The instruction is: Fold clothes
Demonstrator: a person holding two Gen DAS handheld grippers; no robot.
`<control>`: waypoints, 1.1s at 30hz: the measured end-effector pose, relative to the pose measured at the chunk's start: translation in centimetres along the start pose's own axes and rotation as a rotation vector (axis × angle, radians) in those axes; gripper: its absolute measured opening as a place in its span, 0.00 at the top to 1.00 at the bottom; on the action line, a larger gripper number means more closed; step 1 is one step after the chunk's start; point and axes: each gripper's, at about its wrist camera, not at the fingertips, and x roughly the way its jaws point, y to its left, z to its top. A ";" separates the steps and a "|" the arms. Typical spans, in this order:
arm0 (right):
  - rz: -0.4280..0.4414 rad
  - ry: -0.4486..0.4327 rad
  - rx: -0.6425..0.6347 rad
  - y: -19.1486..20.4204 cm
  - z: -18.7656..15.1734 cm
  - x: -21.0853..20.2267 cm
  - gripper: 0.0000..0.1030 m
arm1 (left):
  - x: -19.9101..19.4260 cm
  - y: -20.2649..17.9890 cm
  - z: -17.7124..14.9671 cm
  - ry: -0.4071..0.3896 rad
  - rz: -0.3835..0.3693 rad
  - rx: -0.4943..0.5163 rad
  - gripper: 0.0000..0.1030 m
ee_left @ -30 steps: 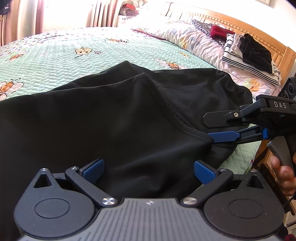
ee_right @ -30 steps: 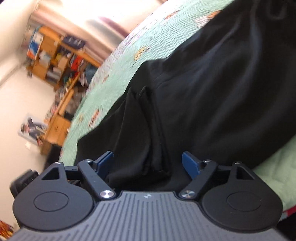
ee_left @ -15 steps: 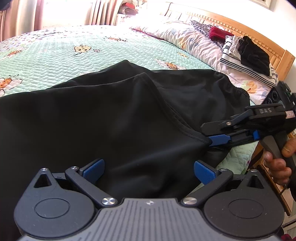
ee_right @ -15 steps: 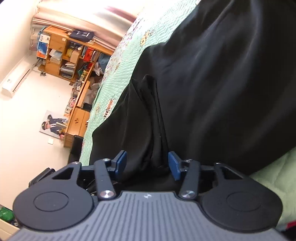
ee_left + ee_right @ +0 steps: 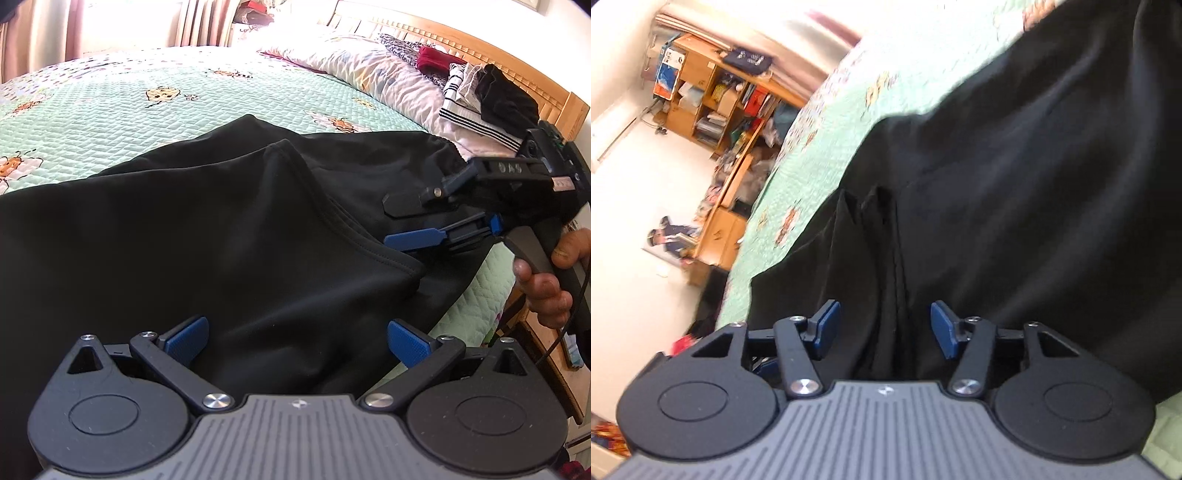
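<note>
Spreading across the bed, going left to right:

Quilt: the green quilted bedspread (image 5: 110,107), printed with ladybirds, fills nine to twelve o'clock in the left wrist view.

Garment: the black garment (image 5: 221,236) lies flat on the quilt over the middle of that view, with a stitched hem running from the centre toward four o'clock (it looks like trousers, though I cannot be sure).

Left gripper: the left gripper (image 5: 297,339) sits at six o'clock with its blue pads wide apart; black cloth lies between them, but neither pad presses on it, so it holds nothing.

Right gripper: the right gripper (image 5: 410,218) reaches in from three o'clock over the garment's edge, one finger above the other. In its own view (image 5: 884,326) the jaws are opening; a bunched ridge of the black cloth stands between the blue pads with a gap on each side, so nothing is gripped.

Hand: the person's hand (image 5: 546,280) wraps the right gripper's handle at about four o'clock.

Pillows: pale floral pillows (image 5: 369,70) lie at one o'clock along the wooden headboard (image 5: 480,48).

Other clothes: a striped pile (image 5: 476,118) with a dark item on top rests at two o'clock, well apart from the black garment.

Shelves: a cluttered wooden bookcase (image 5: 713,96) stands at ten o'clock in the right wrist view.
</note>
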 end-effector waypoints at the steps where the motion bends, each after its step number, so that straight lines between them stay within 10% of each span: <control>1: 0.020 0.012 0.003 -0.1 0.1 0.4 0.32 | 0.0 0.0 0.0 0.000 0.001 0.001 0.01; 11: 0.056 0.242 -0.051 1.6 1.7 3.3 0.32 | 0.0 -0.1 0.0 0.007 0.003 0.008 0.01; 19: -0.158 0.193 -0.235 5.8 -1.2 2.6 0.78 | -0.6 0.3 0.3 0.024 -0.014 0.005 0.01; 27: -0.028 0.151 -0.090 4.5 -2.7 -1.7 0.87 | -5.3 3.0 1.0 0.007 -0.261 -0.141 0.01; 31: -0.042 0.164 0.080 -0.7 -3.8 -0.7 0.86 | -4.4 4.2 0.9 0.014 -0.133 -0.168 0.02; 33: -0.018 0.118 0.088 -0.9 -4.5 -1.0 0.86 | -4.5 4.5 0.8 0.010 -0.201 -0.216 0.02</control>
